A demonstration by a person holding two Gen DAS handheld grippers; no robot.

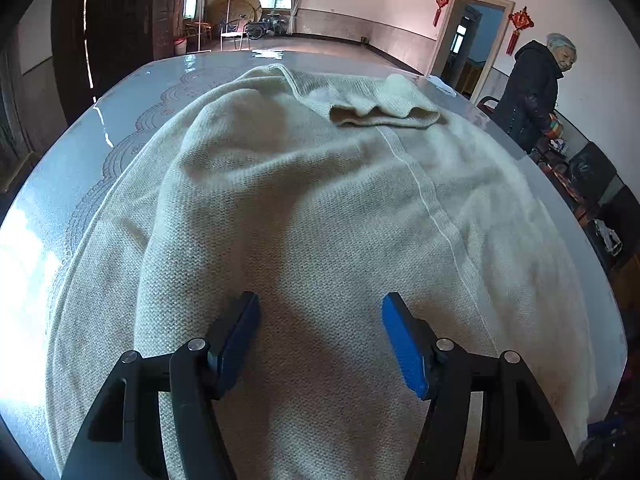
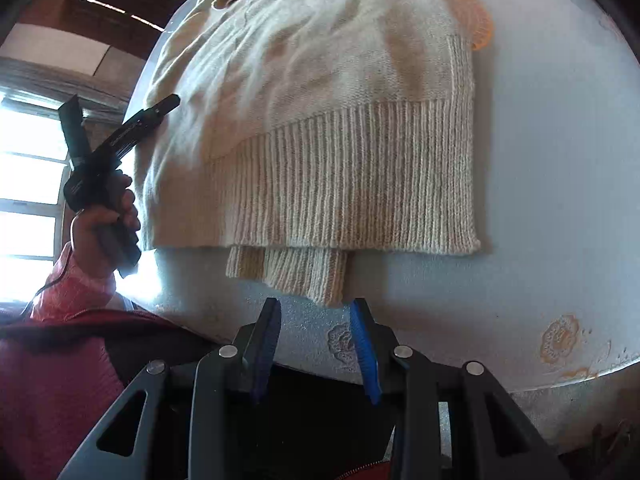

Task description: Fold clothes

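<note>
The left hand-held gripper (image 1: 320,344) points steeply down over the cream knitted sweater (image 1: 304,208), and its blue pads (image 1: 404,352) stand well spread with only the cloth surface seen between them; they pinch nothing. In the right wrist view the same tool appears at the left side, held up by a hand (image 2: 105,224) in a pink sleeve (image 2: 72,284), with its two dark fingers parted over the left edge of the sweater. It seems to hang a little above the fabric, but the view there is bright and blurred, so I cannot say if it touches.

The right hand-held gripper (image 2: 316,344) also points down, toward the near rim of the pale blue worktop (image 2: 540,208). Its jaws are partly spread and empty. Just beyond its tips lies the ribbed cuff (image 2: 296,276) of a sleeve, which comes out from under the wide ribbed hem (image 2: 360,184) of the sweater. The cuff's lowest corner is very near the right blue pad (image 2: 364,352) but stays apart from it.

The sweater lies flat on the worktop, body spread, with another sleeve end (image 1: 384,110) folded across the far part. A person in a dark coat (image 1: 532,96) stands beyond the worktop at the right, near a doorway (image 1: 468,40).
</note>
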